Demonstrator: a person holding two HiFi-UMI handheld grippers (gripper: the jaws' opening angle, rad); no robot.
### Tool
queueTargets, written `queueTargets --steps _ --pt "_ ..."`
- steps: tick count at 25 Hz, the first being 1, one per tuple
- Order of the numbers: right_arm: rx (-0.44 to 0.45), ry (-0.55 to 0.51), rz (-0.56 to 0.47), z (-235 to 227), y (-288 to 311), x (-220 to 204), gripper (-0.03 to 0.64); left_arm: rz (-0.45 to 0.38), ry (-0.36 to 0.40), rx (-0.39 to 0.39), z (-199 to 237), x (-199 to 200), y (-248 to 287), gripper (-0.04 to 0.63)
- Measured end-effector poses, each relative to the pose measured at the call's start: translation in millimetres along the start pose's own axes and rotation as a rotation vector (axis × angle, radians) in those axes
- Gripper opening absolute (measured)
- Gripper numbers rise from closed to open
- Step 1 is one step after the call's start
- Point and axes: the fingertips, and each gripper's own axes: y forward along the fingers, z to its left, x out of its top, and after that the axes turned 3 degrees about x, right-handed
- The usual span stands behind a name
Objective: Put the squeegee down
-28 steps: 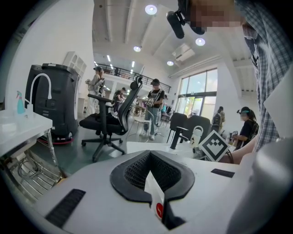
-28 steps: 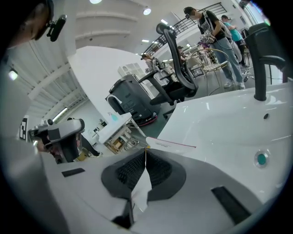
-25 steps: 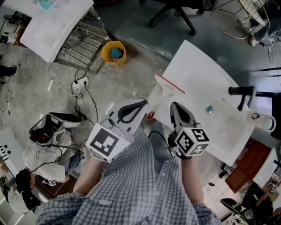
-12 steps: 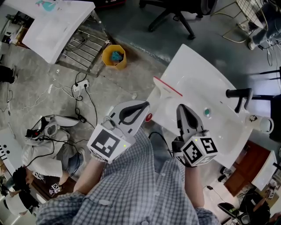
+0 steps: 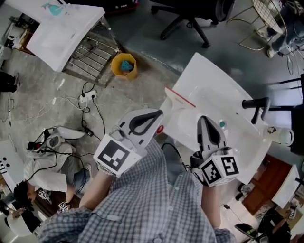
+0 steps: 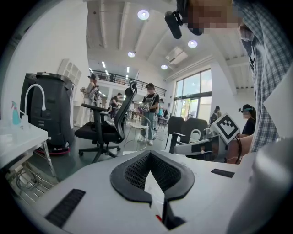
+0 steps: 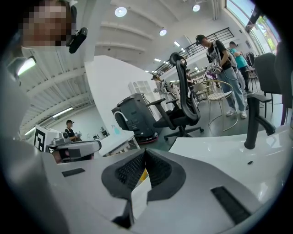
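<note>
A white squeegee (image 5: 178,98) with a red blade edge lies on the left rim of the white sink (image 5: 223,92) in the head view. My left gripper (image 5: 158,113) is shut and empty, its tips just short of the squeegee's white body, apart from it as far as I can tell. My right gripper (image 5: 204,119) is shut too, with nothing in it, and hovers over the basin near the green drain (image 5: 222,125). In the left gripper view the jaws (image 6: 149,154) meet at the tips. In the right gripper view the jaws (image 7: 145,151) are closed as well.
A black faucet (image 5: 257,105) stands at the sink's right side. On the concrete floor are a yellow bucket (image 5: 124,65), a power strip with cables (image 5: 87,97) and a wire rack (image 5: 90,52). An office chair (image 5: 190,14) stands beyond the sink. Several people stand in the background.
My right gripper has drawn back toward me and to the right, away from the squeegee. The left gripper has hardly moved. The squeegee stays on the sink rim.
</note>
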Motion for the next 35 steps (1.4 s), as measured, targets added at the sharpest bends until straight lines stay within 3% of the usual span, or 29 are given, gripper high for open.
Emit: queueTargets --steps 10,35 --pt "-0.001 -0.010 -0.048 2.8 -6.1 19.8 0.009 -0.015 0.018 -0.007 -2.3 11.2 -1.0 0.006" --pt "-0.023 0.019 -0.066 -15.0 -9.0 23.9 0.009 -0.009 0.023 -0.038 -10.7 7.4 14.9 0.006"
